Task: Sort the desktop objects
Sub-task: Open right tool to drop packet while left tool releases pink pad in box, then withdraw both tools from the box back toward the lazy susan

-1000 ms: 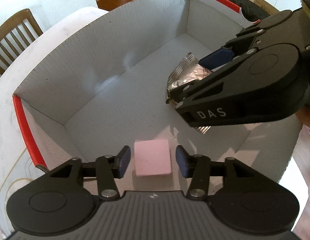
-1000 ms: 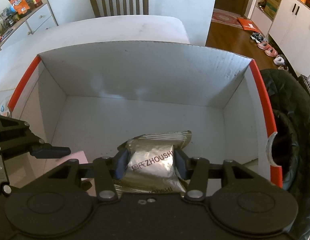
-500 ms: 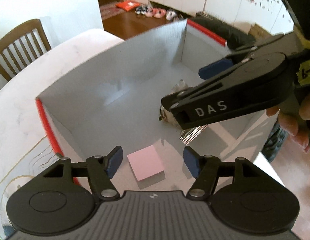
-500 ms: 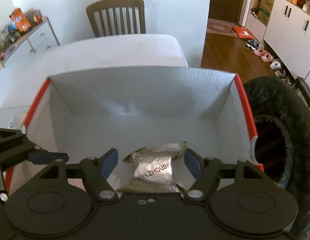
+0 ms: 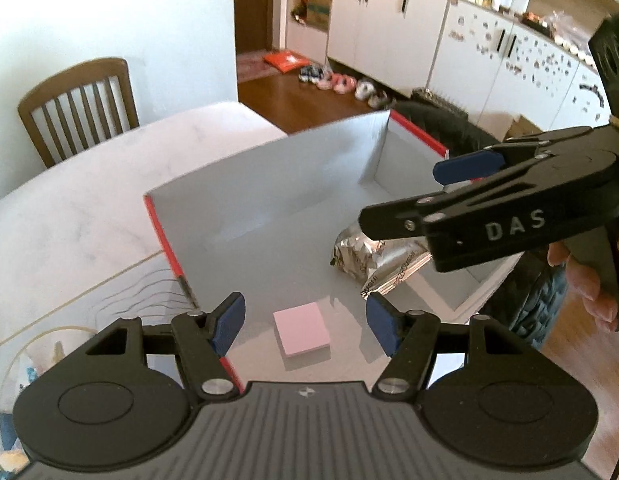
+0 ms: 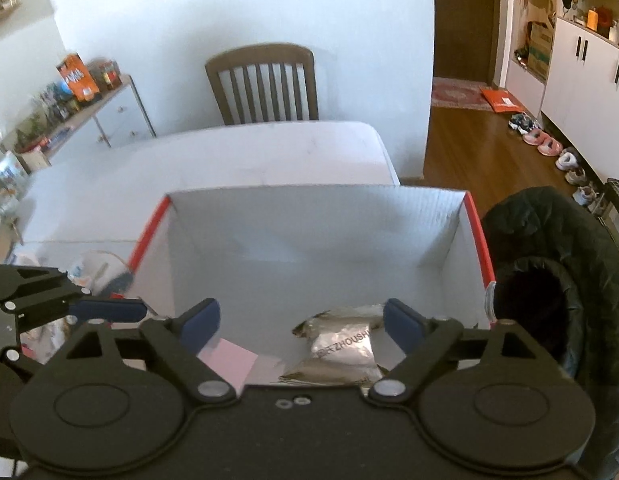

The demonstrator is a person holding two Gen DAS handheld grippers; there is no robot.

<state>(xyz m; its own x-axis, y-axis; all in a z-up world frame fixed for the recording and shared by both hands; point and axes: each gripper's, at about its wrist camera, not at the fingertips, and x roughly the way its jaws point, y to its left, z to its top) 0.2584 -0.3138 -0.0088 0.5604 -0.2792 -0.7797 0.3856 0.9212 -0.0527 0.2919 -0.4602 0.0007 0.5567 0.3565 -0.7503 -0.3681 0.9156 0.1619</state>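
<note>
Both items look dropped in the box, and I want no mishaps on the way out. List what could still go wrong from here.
1. The right gripper crosses above the silver foil packet, close to the left gripper; the two could knock together while pulling out.
2. The right gripper's jaws are opening with nothing between them; a finger could catch the box's red-edged wall beside it.
3. The pink notepad lies near the box's left wall, where the left gripper could clip the rim.

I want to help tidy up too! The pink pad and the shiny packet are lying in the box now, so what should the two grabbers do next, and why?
Probably lift both clear of the box and go for more things. The pink pad and foil packet lie on its floor, touching neither gripper. The left gripper is open and empty; the right gripper's jaws are opening, empty too.
</note>
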